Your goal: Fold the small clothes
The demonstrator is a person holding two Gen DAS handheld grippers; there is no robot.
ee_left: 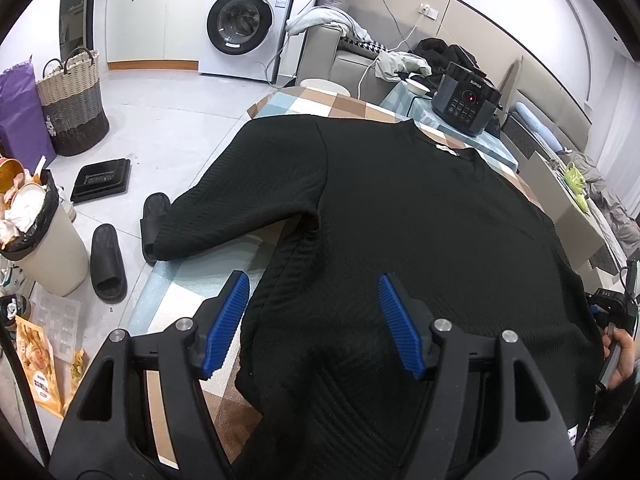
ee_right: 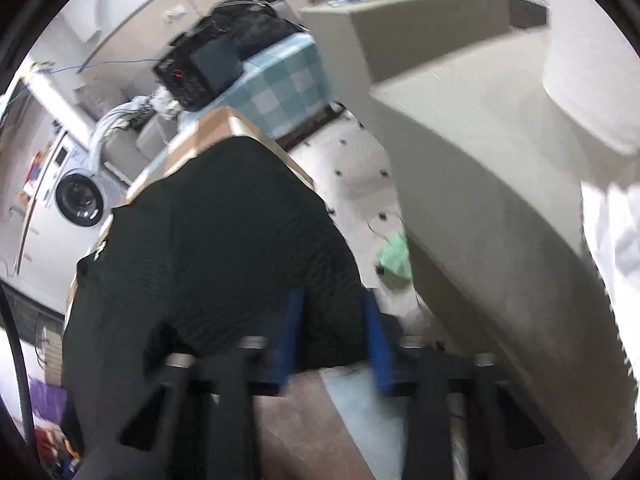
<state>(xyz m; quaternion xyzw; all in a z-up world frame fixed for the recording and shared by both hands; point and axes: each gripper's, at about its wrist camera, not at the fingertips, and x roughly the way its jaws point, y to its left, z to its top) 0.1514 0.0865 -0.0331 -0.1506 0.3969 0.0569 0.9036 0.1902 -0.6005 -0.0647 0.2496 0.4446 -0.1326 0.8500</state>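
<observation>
A black ribbed sweater [ee_left: 400, 220] lies spread flat on a checked table [ee_left: 192, 296], collar at the far end, one sleeve [ee_left: 224, 208] hanging over the left edge. My left gripper [ee_left: 314, 292] is open, its blue pads straddling the sweater's left side near the hem, just above the cloth. In the blurred right wrist view the same sweater [ee_right: 224, 240] fills the middle. My right gripper [ee_right: 332, 304] is partly open at the sweater's right edge, with cloth lying between the blue pads.
A black cooker [ee_left: 466, 100] stands at the table's far end. On the floor to the left are slippers [ee_left: 106, 264], a full bin [ee_left: 44, 240] and a woven basket [ee_left: 74, 104]. A washing machine [ee_left: 244, 24] stands behind. A sofa [ee_right: 480, 160] is to the right.
</observation>
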